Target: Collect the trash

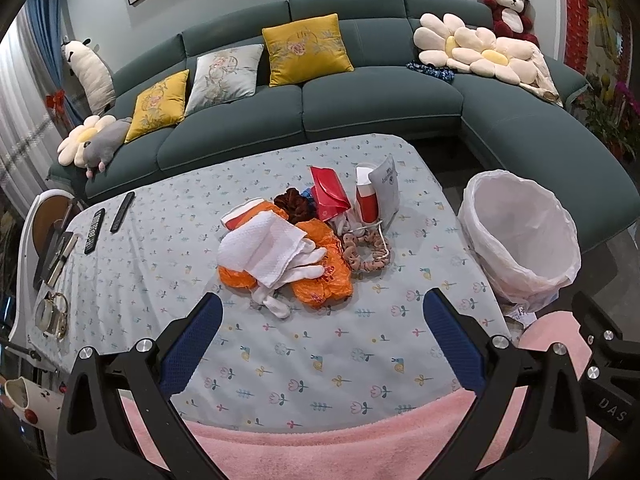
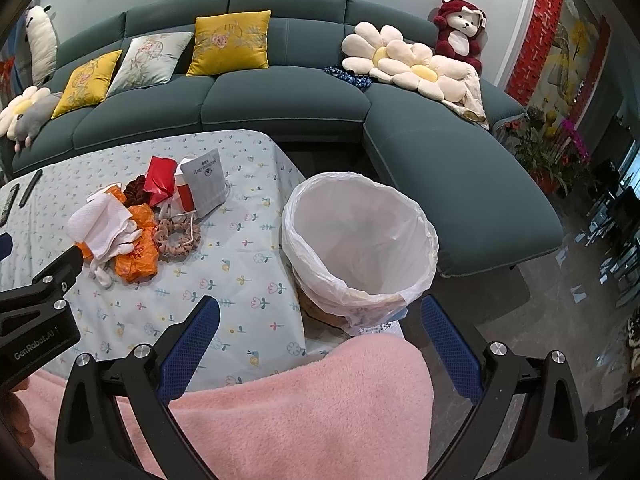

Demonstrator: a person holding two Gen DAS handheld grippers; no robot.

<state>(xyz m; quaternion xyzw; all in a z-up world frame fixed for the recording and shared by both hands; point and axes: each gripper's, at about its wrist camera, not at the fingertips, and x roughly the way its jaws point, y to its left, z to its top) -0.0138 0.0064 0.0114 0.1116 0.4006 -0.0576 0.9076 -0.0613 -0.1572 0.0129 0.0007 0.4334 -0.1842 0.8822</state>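
1. The left gripper (image 1: 322,308) is held low over the near edge of the table, its two blue-padded fingers (image 1: 196,340) spread wide with nothing between them.
2. The right gripper (image 2: 320,312) is likewise held spread and empty, aimed past the table's right edge toward the bin; pink fleece fabric (image 2: 304,396) is seen beneath both tools.
3. The table is covered by a pale blue cloth printed with small flowers (image 1: 280,360).
4. The trash is heaped at the middle of the cloth, ahead of the left gripper: a white waffle-textured cloth (image 1: 264,248) is laid over crumpled orange plastic bags (image 1: 320,284), with a beige scrunchie (image 1: 368,248) just beside them.
5. Behind these, a red paper bag (image 1: 328,192), a red-and-white bottle (image 1: 366,196) and a grey pouch (image 1: 386,190) are stood close together.
6. A round bin lined with a white plastic bag (image 2: 360,236) is placed at the table's right edge, clear of the pile.
7. Two black remote controls (image 1: 108,220) are laid at the far left.
8. A teal sofa (image 1: 360,100) is seen beyond, with three cushions counted: two yellow, one grey.
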